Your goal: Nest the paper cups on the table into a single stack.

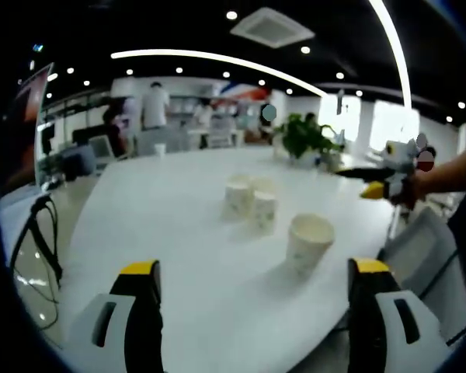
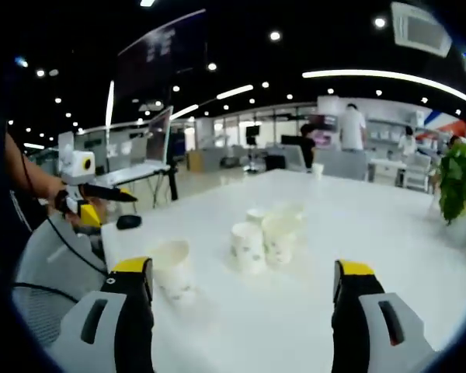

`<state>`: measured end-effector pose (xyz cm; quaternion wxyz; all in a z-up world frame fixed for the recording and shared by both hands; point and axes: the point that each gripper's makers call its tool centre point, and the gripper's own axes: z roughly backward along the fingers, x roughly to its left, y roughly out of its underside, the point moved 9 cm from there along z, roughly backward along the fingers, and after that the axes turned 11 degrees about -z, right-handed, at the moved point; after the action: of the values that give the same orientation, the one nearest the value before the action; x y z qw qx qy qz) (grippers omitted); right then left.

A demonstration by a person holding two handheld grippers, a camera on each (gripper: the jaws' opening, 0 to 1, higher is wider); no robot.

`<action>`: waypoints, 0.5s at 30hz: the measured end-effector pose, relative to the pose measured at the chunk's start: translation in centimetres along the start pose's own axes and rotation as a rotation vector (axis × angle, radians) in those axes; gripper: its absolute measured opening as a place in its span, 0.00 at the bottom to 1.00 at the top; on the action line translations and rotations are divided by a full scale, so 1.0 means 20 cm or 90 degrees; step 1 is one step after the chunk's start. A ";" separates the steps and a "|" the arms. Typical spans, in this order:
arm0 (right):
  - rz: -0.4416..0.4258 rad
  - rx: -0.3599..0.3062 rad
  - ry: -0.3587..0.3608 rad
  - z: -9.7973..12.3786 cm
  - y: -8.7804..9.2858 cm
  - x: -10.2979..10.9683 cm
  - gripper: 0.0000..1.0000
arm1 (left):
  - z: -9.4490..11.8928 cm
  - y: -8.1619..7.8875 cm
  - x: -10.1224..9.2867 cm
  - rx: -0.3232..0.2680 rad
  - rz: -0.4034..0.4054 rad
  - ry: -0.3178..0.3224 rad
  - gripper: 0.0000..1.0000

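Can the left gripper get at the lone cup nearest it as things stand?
Probably yes. The left gripper is open, both jaws spread wide, and the nearest cup stands upright, apart from the cup cluster, with only bare table between.

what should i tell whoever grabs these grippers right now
Left gripper: open, empty, held above the near table edge.
Right gripper: open, empty, also short of the cups.
Cups: all upright on the white table. One lone cup stands nearest; a cluster of cups stands close together beyond it, count hard to tell.
Done: nothing nested that I can see.
Left: pick up each cup and nest them into one stack.
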<state>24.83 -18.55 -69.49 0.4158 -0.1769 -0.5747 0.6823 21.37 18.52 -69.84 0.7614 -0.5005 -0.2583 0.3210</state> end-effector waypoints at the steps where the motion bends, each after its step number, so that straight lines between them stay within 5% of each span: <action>1: -0.002 0.002 0.007 0.01 0.01 -0.01 1.00 | 0.00 0.01 -0.01 0.003 -0.002 -0.001 1.00; 15: 0.003 0.002 0.026 0.07 0.04 -0.06 1.00 | 0.01 0.00 0.00 0.002 -0.017 0.002 1.00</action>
<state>24.28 -20.25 -70.08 0.4260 -0.1913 -0.5649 0.6803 21.27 18.63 -69.83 0.7669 -0.4964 -0.2634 0.3101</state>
